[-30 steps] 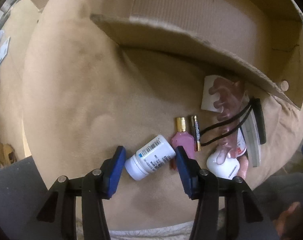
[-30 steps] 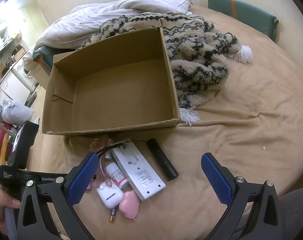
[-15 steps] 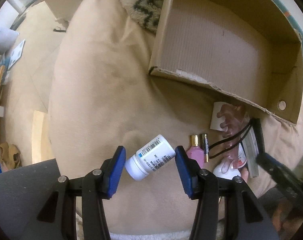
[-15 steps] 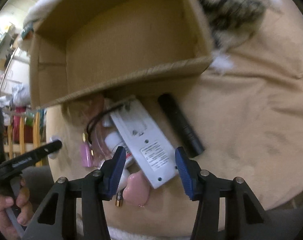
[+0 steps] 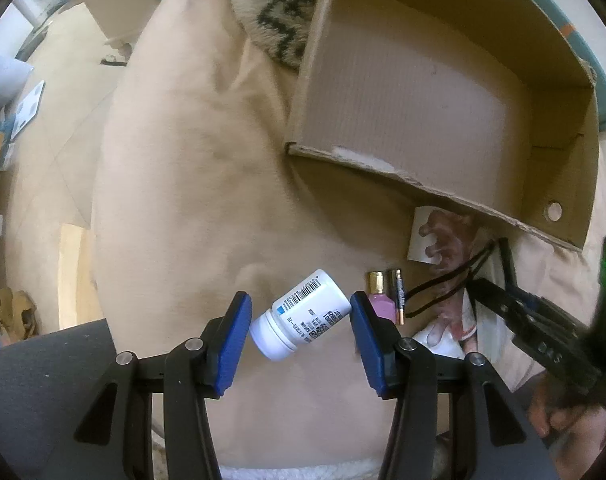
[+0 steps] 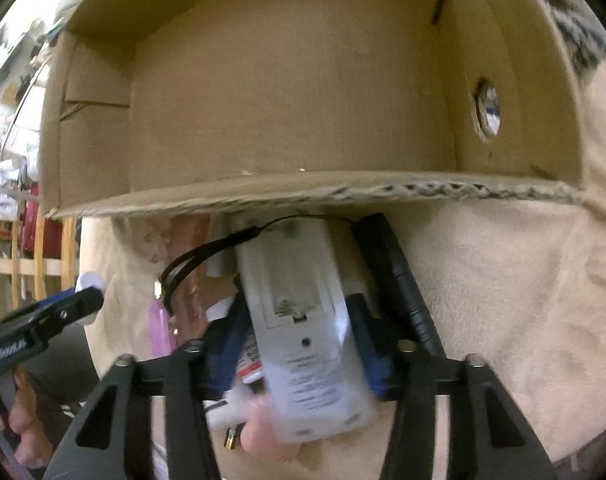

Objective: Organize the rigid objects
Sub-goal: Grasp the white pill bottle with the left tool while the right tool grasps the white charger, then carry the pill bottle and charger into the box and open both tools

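Note:
My left gripper [image 5: 301,336] is shut on a white pill bottle [image 5: 303,314], held at a slant above the tan bedspread [image 5: 175,200]. My right gripper [image 6: 297,344] points down over the pile of items in front of the cardboard box [image 6: 287,80]. Its jaws are closing, and the blue pads lie against the long sides of a white remote [image 6: 299,320]. A black flashlight [image 6: 399,280] lies just right of the remote. Left of it are a pink nail polish bottle [image 5: 379,300] and a battery [image 5: 398,292]. The picture of the remote is blurred.
The box [image 5: 423,100] lies open with nothing inside. A patterned knit blanket [image 5: 275,12] lies behind it. Under the remote sit a white earbud case [image 6: 227,408], a pink heart-shaped piece [image 6: 259,436] and a black cord [image 6: 207,252]. A hand [image 6: 19,428] holds the left gripper's handle.
The left gripper has lifted the white bottle off the bedspread. The right gripper has dropped from high over the bed onto the pile, and its jaws have narrowed from wide open onto the remote.

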Available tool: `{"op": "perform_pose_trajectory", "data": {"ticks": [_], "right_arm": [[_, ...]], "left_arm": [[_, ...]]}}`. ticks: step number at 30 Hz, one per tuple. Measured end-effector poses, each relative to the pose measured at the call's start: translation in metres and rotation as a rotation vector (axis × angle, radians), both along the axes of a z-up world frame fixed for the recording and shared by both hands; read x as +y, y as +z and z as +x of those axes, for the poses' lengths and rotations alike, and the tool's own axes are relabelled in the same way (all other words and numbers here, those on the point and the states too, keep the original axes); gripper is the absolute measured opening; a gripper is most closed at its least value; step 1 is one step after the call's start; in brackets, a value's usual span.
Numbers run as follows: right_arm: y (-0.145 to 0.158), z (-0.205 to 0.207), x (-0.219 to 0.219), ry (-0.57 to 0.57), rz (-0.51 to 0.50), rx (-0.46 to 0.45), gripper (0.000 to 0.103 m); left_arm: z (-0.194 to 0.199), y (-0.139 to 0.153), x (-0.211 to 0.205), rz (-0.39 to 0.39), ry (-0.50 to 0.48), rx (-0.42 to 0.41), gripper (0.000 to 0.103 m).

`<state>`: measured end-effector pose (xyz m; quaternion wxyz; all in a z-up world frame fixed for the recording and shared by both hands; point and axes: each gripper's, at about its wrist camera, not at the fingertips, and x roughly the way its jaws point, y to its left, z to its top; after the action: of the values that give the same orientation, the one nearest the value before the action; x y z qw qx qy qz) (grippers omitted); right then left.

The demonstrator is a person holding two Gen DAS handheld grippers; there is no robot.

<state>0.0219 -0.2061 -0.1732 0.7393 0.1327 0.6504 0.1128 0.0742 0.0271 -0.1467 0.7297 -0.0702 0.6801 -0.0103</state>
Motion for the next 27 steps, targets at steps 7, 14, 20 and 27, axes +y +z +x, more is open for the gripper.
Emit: {"op": "perform_pose_trajectory", "data": {"ticks": [7, 14, 20, 27], "right_arm": [[0.025, -0.028, 0.005, 0.038, -0.056, -0.015, 0.046], [0.060, -0.041, -0.002, 0.014, -0.069, -0.055, 0.046], [0.087, -0.053, -0.017, 0.015, -0.040, -0.109, 0.046], [0.116, -0.063, -0.018, 0.006, 0.019, -0.176, 0.046]], "left_arm": [[0.007, 0.003, -0.007, 0.031, -0.005, -0.021, 0.047], [0.008, 0.007, -0.005, 0.074, 0.012, -0.040, 0.047], [0.013, 0.006, 0.002, 0.097, 0.031, -0.048, 0.047], [0.000, 0.024, 0.004, 0.113, 0.039, -0.090, 0.047]]}}
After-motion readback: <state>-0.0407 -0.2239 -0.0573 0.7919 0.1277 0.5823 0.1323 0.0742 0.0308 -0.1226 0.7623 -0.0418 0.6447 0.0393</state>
